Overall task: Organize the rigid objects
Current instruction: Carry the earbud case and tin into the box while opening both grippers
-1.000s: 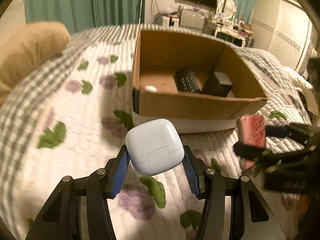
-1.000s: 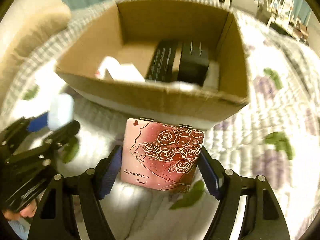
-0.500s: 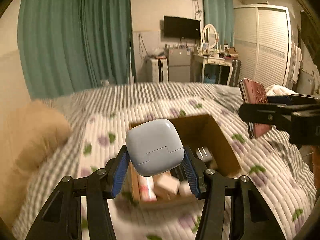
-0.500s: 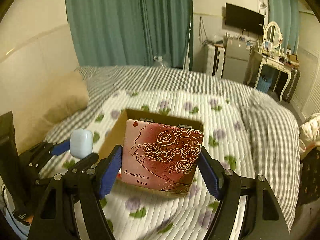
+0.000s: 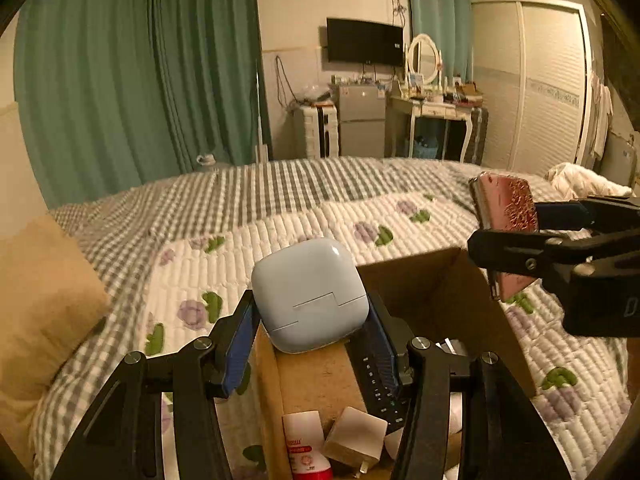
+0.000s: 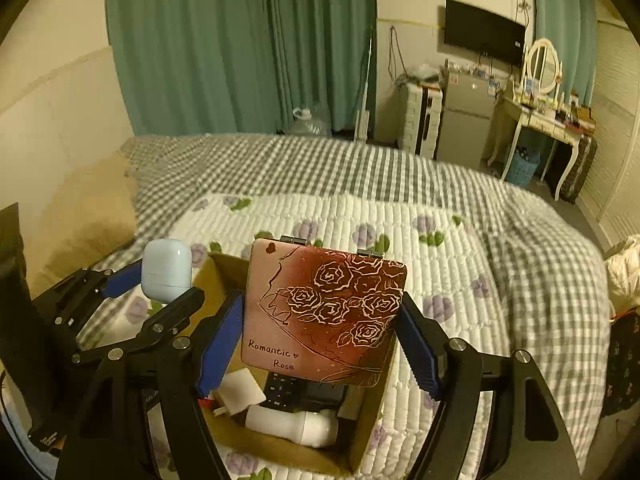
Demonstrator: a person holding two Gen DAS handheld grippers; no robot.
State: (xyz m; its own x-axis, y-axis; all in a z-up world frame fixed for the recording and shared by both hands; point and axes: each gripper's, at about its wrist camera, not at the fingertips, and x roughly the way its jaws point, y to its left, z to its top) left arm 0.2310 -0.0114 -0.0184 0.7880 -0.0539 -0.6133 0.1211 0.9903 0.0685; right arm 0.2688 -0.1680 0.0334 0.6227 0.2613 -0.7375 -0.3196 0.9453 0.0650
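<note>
Earbud case point(image 5: 309, 295), pale blue, lower centre of the left view, clamped between the left claw point(image 5: 311, 330) pads, raised over the cardboard box point(image 5: 416, 280), likely for dropping in. Further right, rose-printed compact point(image 6: 323, 314), centre of the right view, gripped flat by the right claw point(image 6: 320, 346), likewise poised above the box's remote point(image 6: 286, 392) and white bottle point(image 6: 292, 424).

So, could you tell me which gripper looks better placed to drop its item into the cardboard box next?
Probably the right gripper: its rose compact hangs over the cardboard box opening, while the left gripper holds the white case nearer the box's left wall.
</note>
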